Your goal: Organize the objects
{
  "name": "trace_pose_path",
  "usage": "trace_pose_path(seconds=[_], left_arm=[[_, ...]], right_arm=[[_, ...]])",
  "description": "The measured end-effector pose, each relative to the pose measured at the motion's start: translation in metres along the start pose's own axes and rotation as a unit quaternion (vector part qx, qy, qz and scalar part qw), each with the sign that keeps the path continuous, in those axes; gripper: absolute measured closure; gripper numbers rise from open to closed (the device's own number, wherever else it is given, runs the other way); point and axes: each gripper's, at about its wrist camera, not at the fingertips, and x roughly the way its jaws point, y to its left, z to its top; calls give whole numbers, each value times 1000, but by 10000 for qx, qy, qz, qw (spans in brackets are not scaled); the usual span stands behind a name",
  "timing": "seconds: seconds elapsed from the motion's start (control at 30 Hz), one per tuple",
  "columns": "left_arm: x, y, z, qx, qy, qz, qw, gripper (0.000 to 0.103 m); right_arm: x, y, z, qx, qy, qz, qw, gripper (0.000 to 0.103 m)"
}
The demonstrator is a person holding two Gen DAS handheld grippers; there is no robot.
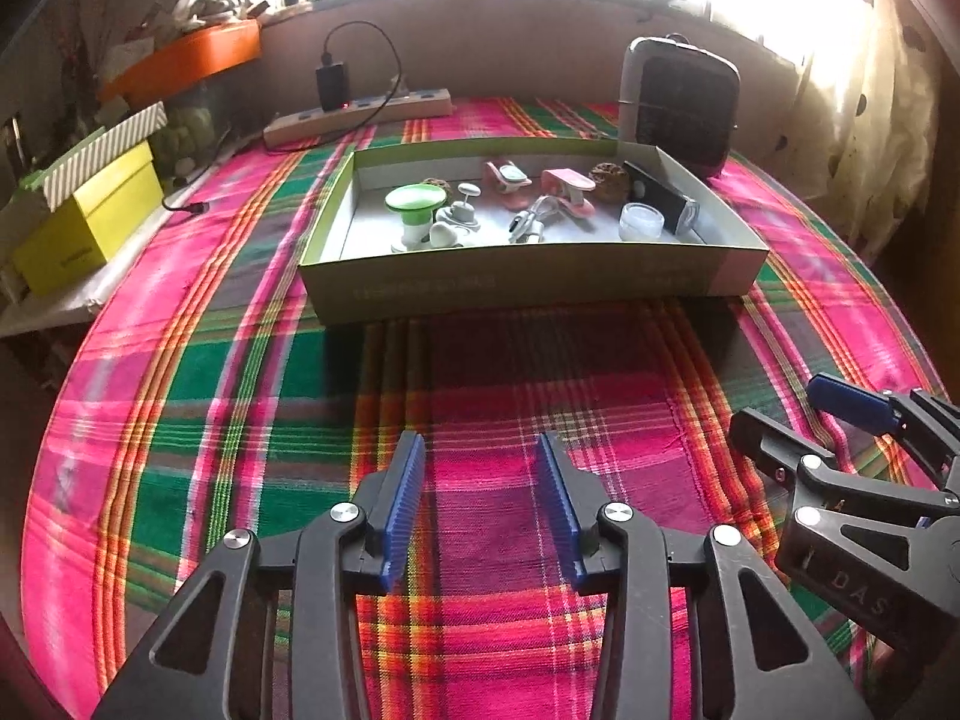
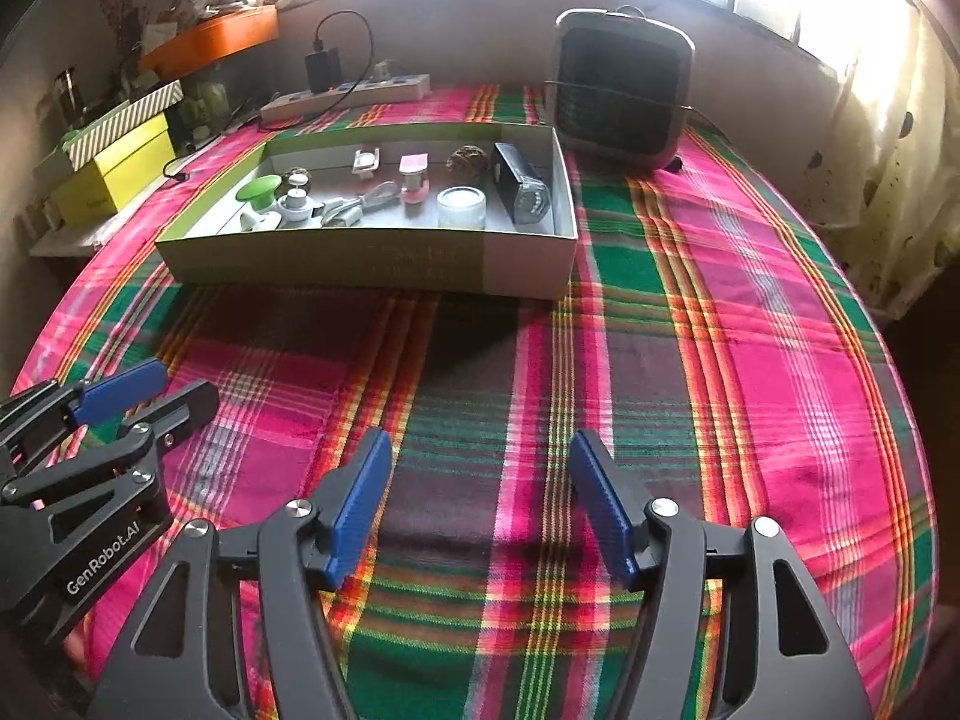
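Hovering low over the plaid cloth (image 2: 690,312), the left gripper (image 1: 480,450) and right gripper (image 2: 480,450) sit side by side, both spread wide with nothing between the blue pads (image 2: 360,498). Farther out, the shallow box (image 2: 372,264) rests on the cloth with the small things inside: green-topped piece (image 2: 259,189) at left, glass jar (image 2: 461,207) (near wall), dark case (image 2: 521,191) at right. Beyond it stands a grey fan (image 2: 621,90); far left, a power strip (image 2: 348,96).
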Motion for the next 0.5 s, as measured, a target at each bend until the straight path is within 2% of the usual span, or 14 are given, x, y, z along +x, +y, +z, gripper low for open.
trace_pose_path(seconds=[0.5], left_arm=[[0, 0, 0, 1, -3, 1, 10000, 66]], right_arm=[[0, 0, 0, 0, 1, 1, 10000, 40]])
